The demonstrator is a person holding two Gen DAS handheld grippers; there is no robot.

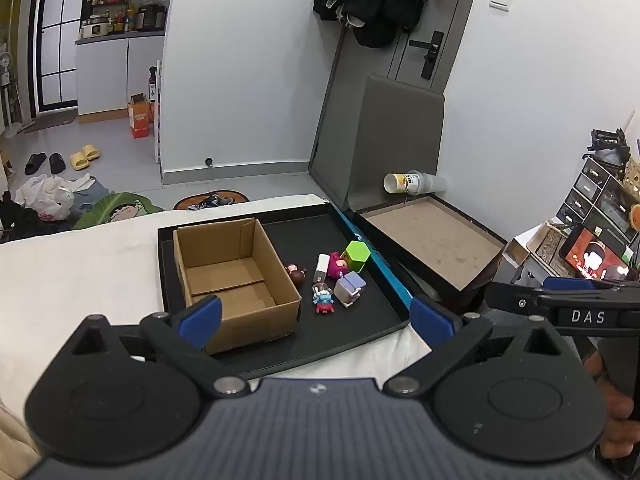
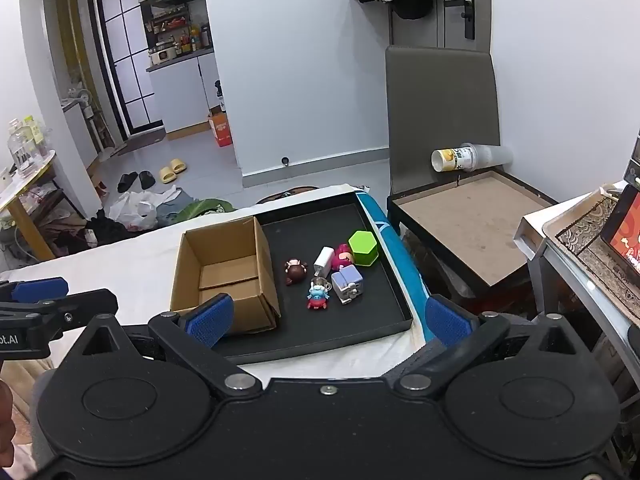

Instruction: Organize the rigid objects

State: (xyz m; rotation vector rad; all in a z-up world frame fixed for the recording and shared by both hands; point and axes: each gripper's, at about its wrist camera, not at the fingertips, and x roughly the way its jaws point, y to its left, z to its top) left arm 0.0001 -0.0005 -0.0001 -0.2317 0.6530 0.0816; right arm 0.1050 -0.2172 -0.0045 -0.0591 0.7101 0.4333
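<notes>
Six small hard toys [image 2: 332, 276] lie clustered on the black tray [image 2: 360, 328], just right of the empty cardboard box [image 2: 224, 264]. Both the left gripper [image 1: 316, 320] and right gripper [image 2: 328, 320] stand wide, empty. Judged light, stiff, smooth: grasp across flat sides.

box [image 2: 224, 268]: matt corrugated cardboard; tray [image 2: 320, 336]: matt black; hexagon block [image 2: 363, 248]: glossy plastic

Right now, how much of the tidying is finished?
Nothing looks done: the cardboard box is empty. Nothing is in hand; the left gripper and right gripper are open. Left to do: the green block, white charger and small figures on the black tray.
</notes>
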